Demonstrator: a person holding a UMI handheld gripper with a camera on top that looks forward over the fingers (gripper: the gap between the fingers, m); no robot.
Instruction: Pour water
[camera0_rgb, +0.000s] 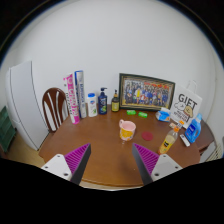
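Note:
A small yellow-orange cup (127, 129) with a pale rim stands upright on the round brown wooden table (100, 145), beyond my fingers and a little toward the right one. My gripper (111, 160) hovers over the near part of the table, open, with bare tabletop between the magenta pads (75, 159). Nothing is held. A blue-capped bottle (193, 128) stands near the table's right edge.
Along the wall stand a framed photo (146, 93), a dark bottle (102, 102), a white bottle (91, 105), a small amber bottle (115, 102) and a pink-and-white box (73, 97). A "GIFT" box (186, 107) and small green items (163, 116) sit right. A chair (55, 106) stands left.

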